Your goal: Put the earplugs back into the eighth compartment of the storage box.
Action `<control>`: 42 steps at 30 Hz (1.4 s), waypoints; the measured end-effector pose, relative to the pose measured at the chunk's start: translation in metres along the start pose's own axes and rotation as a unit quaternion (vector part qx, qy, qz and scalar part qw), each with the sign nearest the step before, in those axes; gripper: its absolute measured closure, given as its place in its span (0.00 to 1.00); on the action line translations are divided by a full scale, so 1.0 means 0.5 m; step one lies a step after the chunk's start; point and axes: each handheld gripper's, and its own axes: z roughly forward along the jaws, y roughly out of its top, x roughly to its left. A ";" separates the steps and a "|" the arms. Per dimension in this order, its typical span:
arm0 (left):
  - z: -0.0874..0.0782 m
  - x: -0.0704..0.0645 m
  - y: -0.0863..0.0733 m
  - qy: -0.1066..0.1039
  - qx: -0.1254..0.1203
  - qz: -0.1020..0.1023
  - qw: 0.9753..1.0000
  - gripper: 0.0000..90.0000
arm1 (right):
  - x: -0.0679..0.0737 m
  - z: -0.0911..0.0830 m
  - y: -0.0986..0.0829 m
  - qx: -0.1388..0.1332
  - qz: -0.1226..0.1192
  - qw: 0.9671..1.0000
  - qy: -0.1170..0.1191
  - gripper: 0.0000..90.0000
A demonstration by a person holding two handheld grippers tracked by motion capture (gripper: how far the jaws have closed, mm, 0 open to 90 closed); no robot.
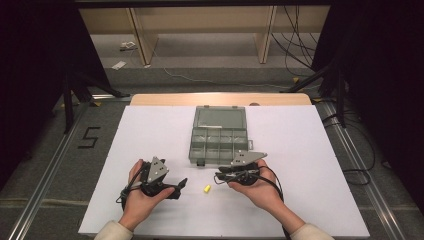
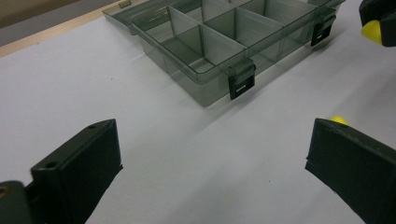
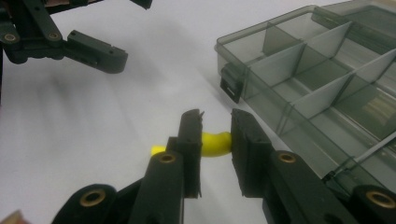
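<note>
A small yellow foam piece (image 3: 215, 142) is pinched between the jaws of my right gripper (image 3: 217, 119), which is shut on it just above the white table. The left gripper view catches that gripper (image 2: 380, 18) at its top right with the yellow piece (image 2: 372, 29) in it. A second yellow piece (image 1: 206, 189) lies on the table between the two grippers, partly hidden behind a jaw (image 2: 338, 120). My left gripper (image 2: 212, 154) is open and holds nothing. A smoky clear divided box (image 1: 218, 145) stands open beyond both grippers (image 1: 220, 176), its compartments apparently bare.
The box's lid (image 1: 220, 117) lies flat behind it, and black latches (image 2: 241, 87) hang on its near wall. White table sheet (image 1: 150, 130) stretches left and right of the box. Cables trail from both grippers toward the near edge.
</note>
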 end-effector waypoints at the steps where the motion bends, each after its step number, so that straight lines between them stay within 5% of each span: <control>1: 0.000 0.000 0.000 0.000 0.000 0.000 1.000 0.02 | -0.002 -0.002 0.001 -0.002 0.001 1.000 -0.002 0.83; 42: -0.003 0.003 0.001 0.004 -0.006 -0.001 1.000 0.03 | -0.070 -0.061 0.020 -0.044 0.027 0.997 -0.049 0.85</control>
